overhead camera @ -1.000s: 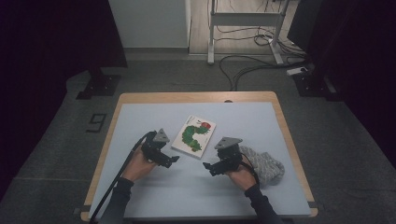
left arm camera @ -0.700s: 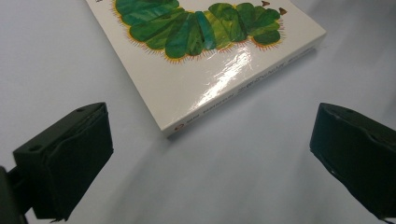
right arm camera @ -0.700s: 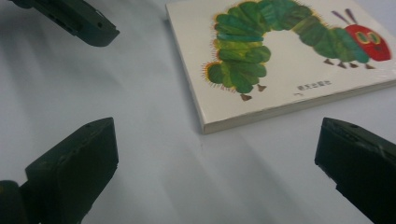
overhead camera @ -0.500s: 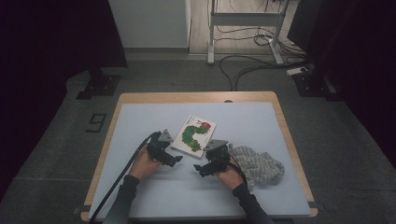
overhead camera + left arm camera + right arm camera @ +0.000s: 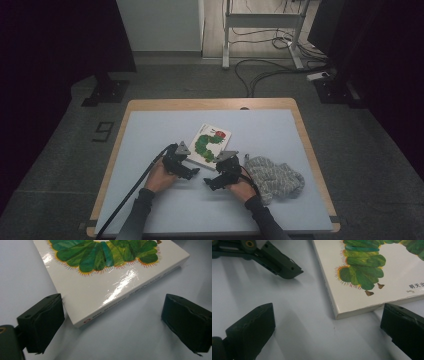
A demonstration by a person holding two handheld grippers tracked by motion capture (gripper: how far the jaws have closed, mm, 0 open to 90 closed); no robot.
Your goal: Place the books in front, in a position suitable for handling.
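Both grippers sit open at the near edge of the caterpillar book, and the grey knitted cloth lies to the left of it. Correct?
Not quite. In the high view the grey knitted cloth lies right of the book, beside the right gripper. The left gripper is open too.

Closed caterpillar picture book [image 5: 210,144] lies flat mid-table.
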